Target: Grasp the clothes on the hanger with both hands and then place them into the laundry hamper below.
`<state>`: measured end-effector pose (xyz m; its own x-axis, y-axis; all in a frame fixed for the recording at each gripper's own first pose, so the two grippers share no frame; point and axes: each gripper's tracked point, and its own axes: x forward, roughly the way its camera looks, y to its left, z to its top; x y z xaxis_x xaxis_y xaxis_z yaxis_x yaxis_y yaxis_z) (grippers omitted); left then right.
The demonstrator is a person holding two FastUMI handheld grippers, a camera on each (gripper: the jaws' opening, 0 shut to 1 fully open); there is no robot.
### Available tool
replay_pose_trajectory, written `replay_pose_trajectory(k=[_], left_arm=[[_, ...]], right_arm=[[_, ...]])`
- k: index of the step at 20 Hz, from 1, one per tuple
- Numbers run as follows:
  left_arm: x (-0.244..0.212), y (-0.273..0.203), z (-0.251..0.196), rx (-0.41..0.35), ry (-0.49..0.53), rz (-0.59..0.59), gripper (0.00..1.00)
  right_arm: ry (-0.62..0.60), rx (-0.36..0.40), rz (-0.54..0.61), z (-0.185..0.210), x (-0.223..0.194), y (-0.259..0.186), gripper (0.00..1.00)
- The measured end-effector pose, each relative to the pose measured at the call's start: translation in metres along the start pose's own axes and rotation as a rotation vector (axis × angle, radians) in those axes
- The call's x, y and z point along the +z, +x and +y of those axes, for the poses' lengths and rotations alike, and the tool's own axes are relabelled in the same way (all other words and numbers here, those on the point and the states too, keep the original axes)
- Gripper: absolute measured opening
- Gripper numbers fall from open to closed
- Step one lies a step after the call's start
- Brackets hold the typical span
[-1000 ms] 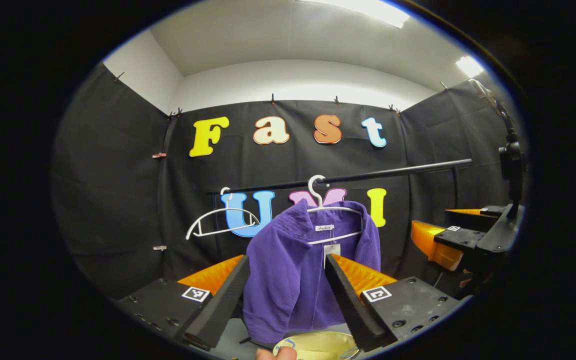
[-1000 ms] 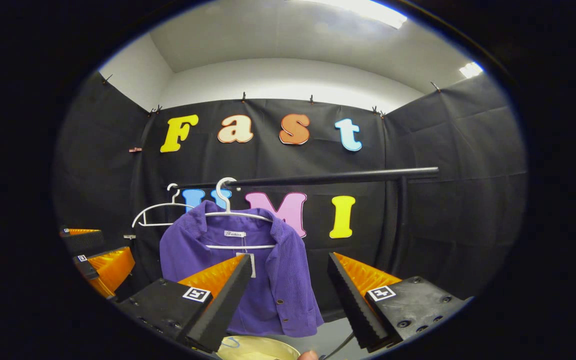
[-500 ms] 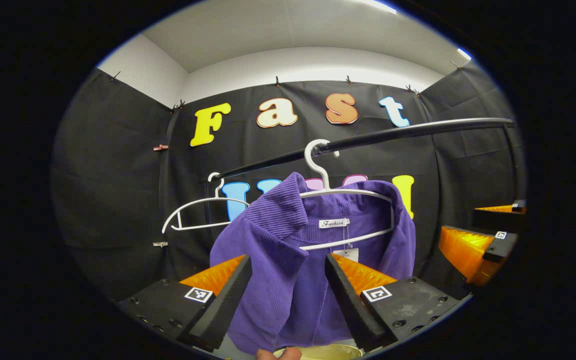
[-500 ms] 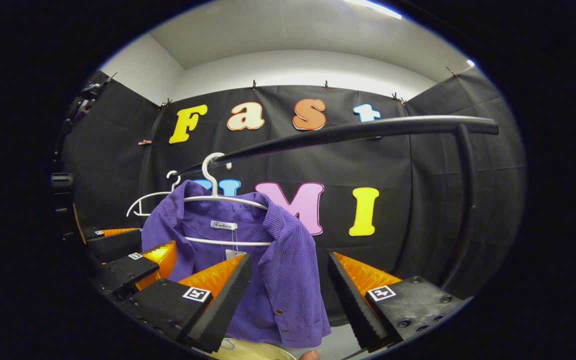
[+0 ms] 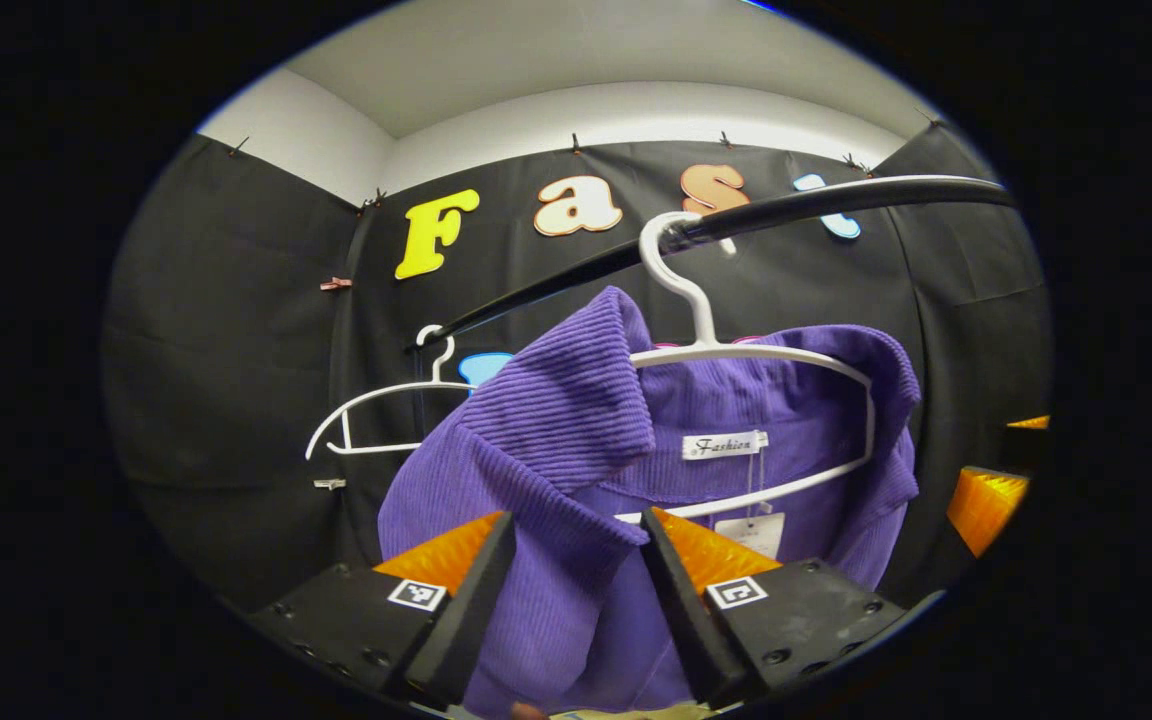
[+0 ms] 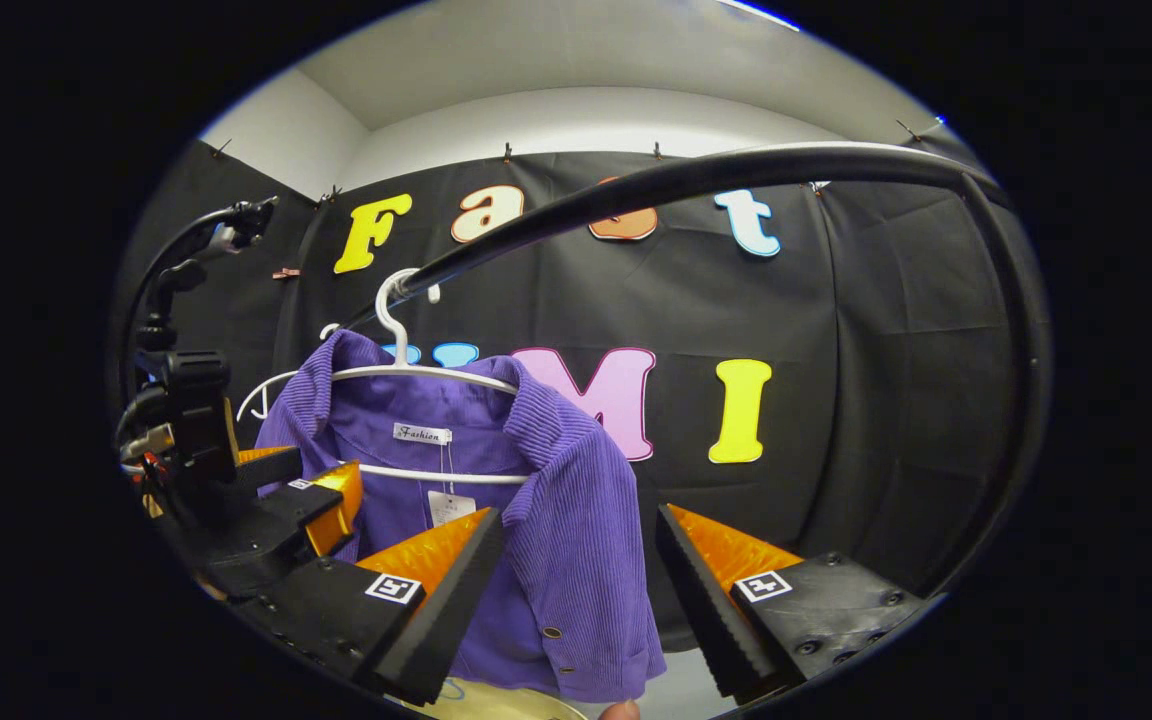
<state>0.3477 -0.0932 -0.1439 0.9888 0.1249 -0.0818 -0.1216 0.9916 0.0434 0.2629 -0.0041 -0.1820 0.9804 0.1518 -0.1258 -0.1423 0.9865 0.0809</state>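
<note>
The purple corduroy jacket (image 5: 576, 470) hangs on a white hanger (image 5: 736, 350) whose hook sits over the black rail (image 5: 816, 200); a second, bare white hanger (image 5: 376, 410) hangs from the same rail farther along, apart from the first. In the left gripper view, the left gripper (image 5: 576, 590) is released, its two fingers spread to either side of the jacket's front panel just under the turned-down collar, with the fabric lying between them; whether either finger touches the cloth cannot be told. A white neck label and a paper swing tag (image 5: 748, 532) show inside the jacket's open collar. In the right gripper view, the right gripper (image 6: 576, 590) is likewise released, with its fingers apart; the jacket's front edge with two small buttons lies between and behind them, nearer the left-hand finger, and contact cannot be confirmed. The same view shows the left gripper (image 6: 311, 495) at the far shoulder of the jacket, just beside the hanger's lower bar. The laundry hamper (image 6: 506, 705) appears as a pale yellow rim at the bottom edge of the right gripper view, directly below the jacket's hem; its interior is cut off, so its contents cannot be determined. A fingertip (image 6: 621, 711) of the person shows at the bottom edge beside that rim. The jacket remains fully on its hanger, above the hamper
</note>
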Motion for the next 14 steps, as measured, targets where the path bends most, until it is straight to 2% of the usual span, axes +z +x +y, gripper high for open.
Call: replay_pose_trajectory(k=[2, 5, 10, 12, 14], left_arm=[[-0.003, 0.006, 0.000, -0.018, 0.012, 0.019, 0.63], [-0.001, 0.004, 0.003, -0.041, 0.014, 0.008, 0.20], [-0.001, -0.006, 0.007, -0.070, 0.026, -0.005, 0.17], [0.000, -0.009, 0.008, -0.076, 0.028, -0.010, 0.17], [-0.001, -0.010, 0.010, -0.080, 0.027, -0.011, 0.17]], right_arm=[[0.006, 0.013, 0.003, 0.006, -0.003, 0.008, 0.98], [0.019, 0.037, -0.007, 0.023, -0.002, 0.022, 0.98], [0.053, 0.051, -0.005, 0.041, -0.011, 0.053, 0.98], [0.065, 0.031, -0.018, 0.040, -0.015, 0.064, 0.99], [0.077, 0.012, -0.027, 0.035, -0.019, 0.073, 0.61]])
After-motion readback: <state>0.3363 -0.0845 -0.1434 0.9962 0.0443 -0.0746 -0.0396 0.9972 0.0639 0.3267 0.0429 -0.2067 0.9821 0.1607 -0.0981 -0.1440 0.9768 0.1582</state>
